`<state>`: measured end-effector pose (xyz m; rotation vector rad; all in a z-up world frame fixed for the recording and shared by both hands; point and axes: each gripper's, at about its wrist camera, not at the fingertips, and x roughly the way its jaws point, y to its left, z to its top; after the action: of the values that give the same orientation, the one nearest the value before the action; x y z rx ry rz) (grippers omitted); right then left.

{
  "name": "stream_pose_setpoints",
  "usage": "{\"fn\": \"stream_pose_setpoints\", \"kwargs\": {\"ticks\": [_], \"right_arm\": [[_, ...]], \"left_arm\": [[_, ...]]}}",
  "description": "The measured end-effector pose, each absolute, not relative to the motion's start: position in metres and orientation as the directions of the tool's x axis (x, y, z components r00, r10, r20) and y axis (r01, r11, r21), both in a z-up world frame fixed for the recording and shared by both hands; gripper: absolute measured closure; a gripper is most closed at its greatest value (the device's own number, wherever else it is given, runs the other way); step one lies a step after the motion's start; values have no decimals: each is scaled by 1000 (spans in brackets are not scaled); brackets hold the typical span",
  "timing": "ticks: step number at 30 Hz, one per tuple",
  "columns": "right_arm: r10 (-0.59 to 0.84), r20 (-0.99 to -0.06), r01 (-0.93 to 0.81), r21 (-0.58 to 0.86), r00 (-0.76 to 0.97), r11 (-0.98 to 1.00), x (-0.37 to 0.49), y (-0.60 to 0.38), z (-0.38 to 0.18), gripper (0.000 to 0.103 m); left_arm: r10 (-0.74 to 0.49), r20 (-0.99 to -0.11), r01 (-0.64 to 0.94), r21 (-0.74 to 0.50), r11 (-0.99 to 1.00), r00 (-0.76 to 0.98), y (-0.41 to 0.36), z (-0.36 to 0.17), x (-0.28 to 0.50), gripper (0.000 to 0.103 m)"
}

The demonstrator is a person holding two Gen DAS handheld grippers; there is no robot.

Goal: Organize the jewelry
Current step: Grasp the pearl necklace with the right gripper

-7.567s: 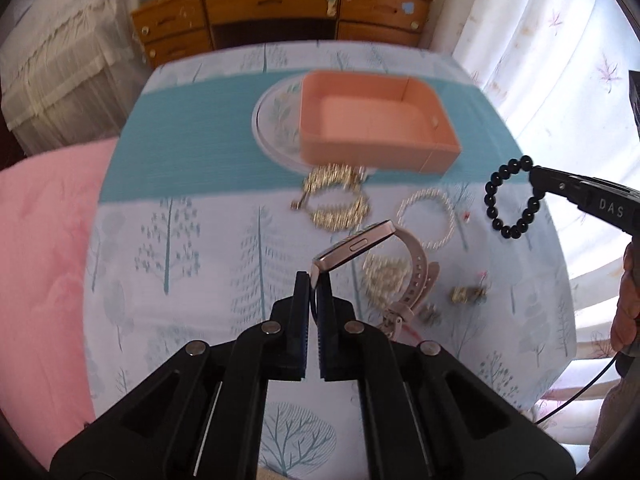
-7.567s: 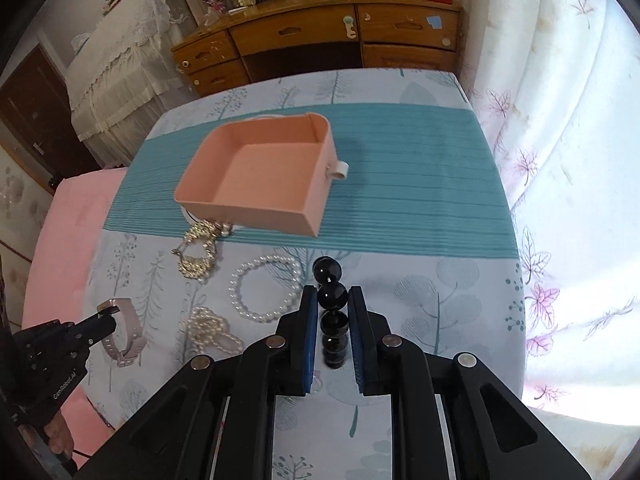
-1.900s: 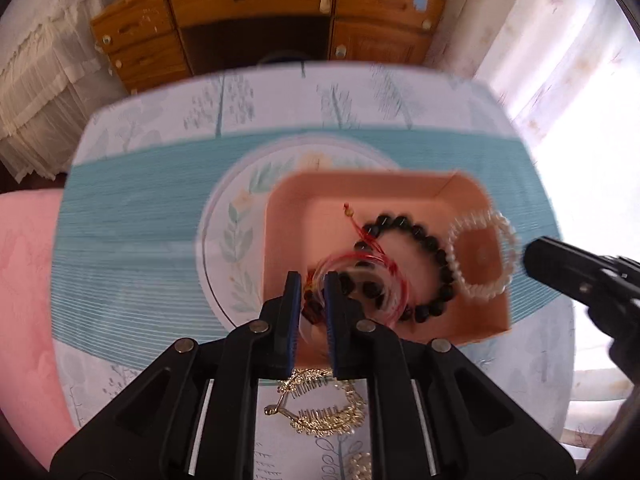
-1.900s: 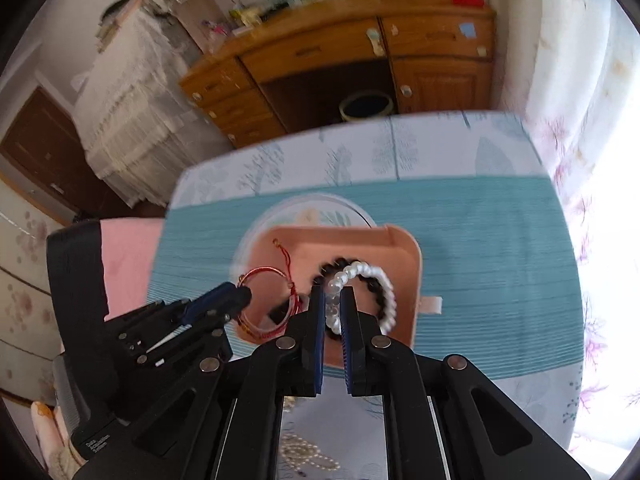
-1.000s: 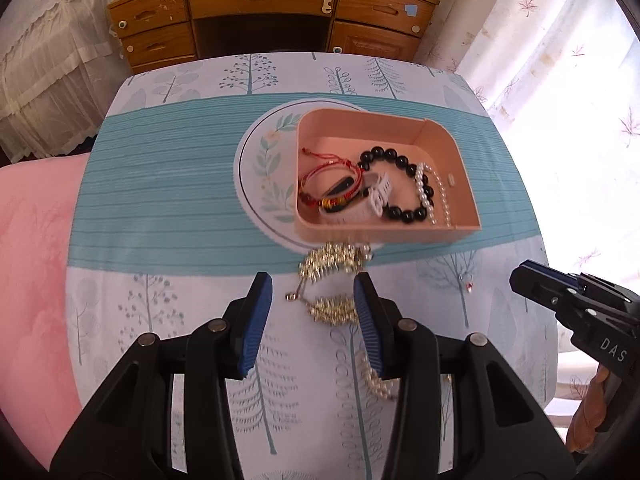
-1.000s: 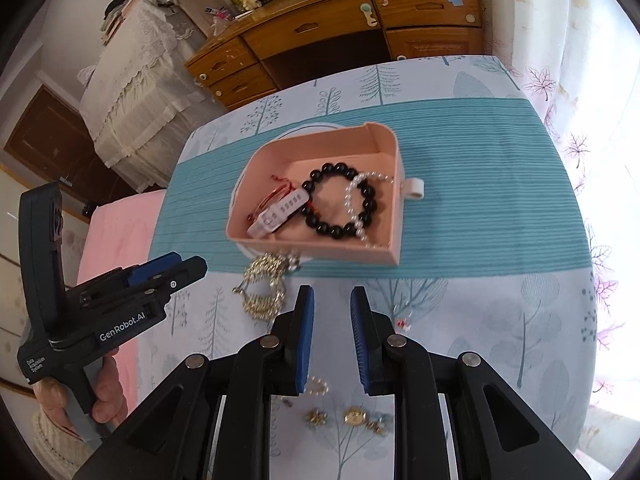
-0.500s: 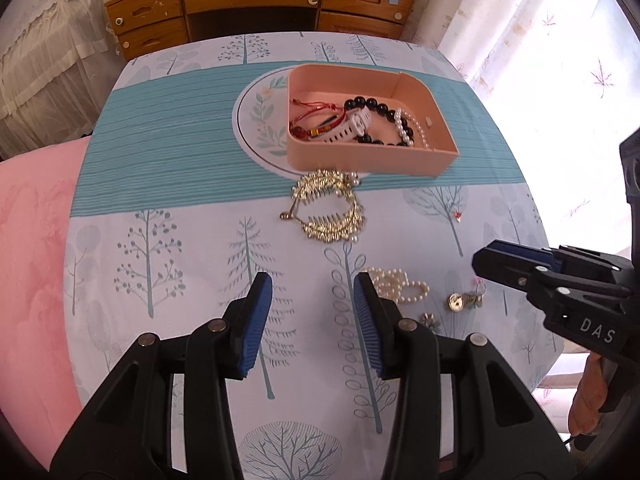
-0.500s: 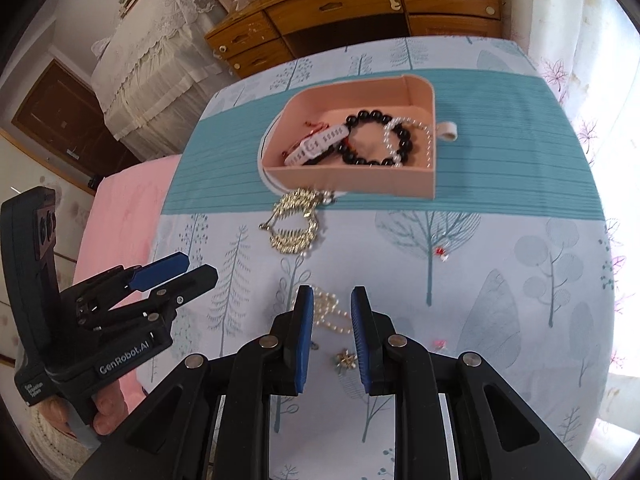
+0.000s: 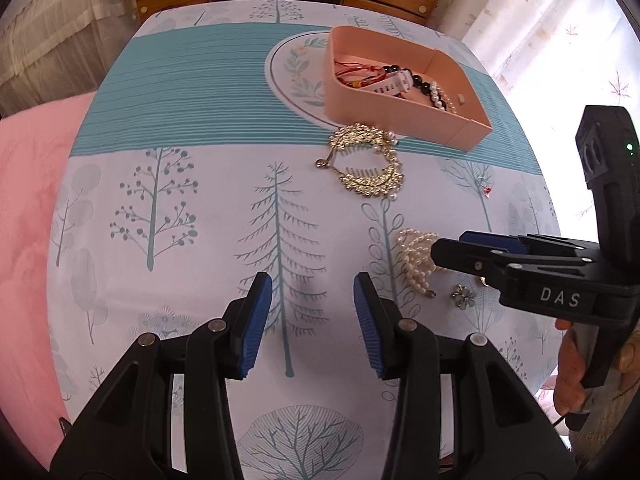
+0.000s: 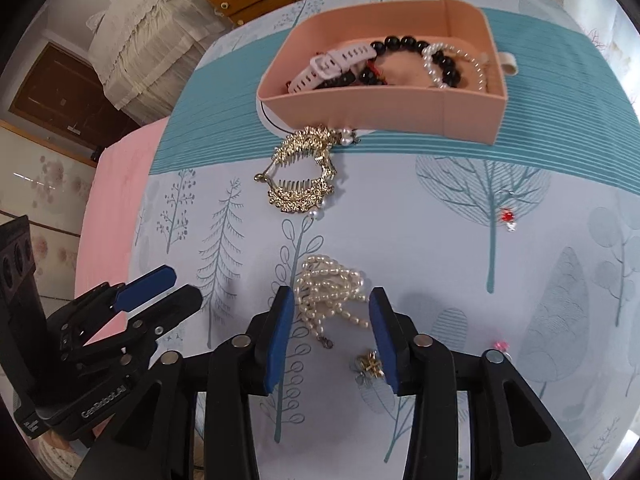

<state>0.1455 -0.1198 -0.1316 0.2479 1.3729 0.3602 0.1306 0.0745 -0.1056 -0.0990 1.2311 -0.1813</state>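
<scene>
The right gripper (image 10: 330,322) has just been opening; its jaws stand apart around a heap of pearl necklace (image 10: 332,290), pads not touching it. The left gripper (image 9: 312,312) hangs half open and empty over the tree-print tablecloth (image 9: 180,208). Beyond lie gold hair combs (image 10: 302,178), beside a pink tray (image 10: 384,110) holding bracelets. A small flower earring (image 10: 370,366) lies by the right jaw.
</scene>
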Motion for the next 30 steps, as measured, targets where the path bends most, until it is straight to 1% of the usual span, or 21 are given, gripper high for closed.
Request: {"fn": "stream_pose_setpoints", "kwargs": {"ticks": [1, 7, 9, 15, 21, 23, 24, 25, 27, 30], "right_arm": [[393, -907, -108, 380, 149, 919, 148, -118, -135, 52], [356, -927, -135, 341, 117, 931, 161, -98, -151, 50], [333, -935, -161, 313, 119, 936, 162, -88, -151, 48], [221, -969, -279, 182, 114, 943, 159, -55, -153, 44], [135, -981, -384, 71, 142, 920, 152, -31, -156, 44], [123, -980, -392, 53, 155, 918, 148, -28, -159, 47], [110, -980, -388, 38, 165, 921, 146, -29, -158, 55], [96, -980, -375, 25, 173, 927, 146, -31, -158, 65], [98, -979, -355, 29, 179, 934, 150, -35, -157, 77], [168, -974, -319, 113, 153, 941, 158, -54, -157, 81]], "left_arm": [[-193, -928, 79, -177, 981, 320, 77, -107, 130, 64], [-195, -930, 60, -185, 981, 311, 86, -113, 131, 64], [-196, -930, 54, -189, 980, 310, 88, -113, 132, 64], [-200, -928, 38, -199, 979, 313, 93, -113, 135, 64], [-196, -931, 30, -197, 980, 307, 93, -114, 138, 64], [-196, -932, 34, -195, 980, 305, 92, -115, 139, 64], [-196, -932, 36, -194, 980, 304, 91, -115, 140, 64], [-195, -933, 39, -192, 981, 303, 90, -115, 140, 64], [-194, -934, 44, -190, 981, 301, 88, -115, 141, 64], [-194, -934, 57, -185, 981, 299, 82, -115, 145, 64]]}}
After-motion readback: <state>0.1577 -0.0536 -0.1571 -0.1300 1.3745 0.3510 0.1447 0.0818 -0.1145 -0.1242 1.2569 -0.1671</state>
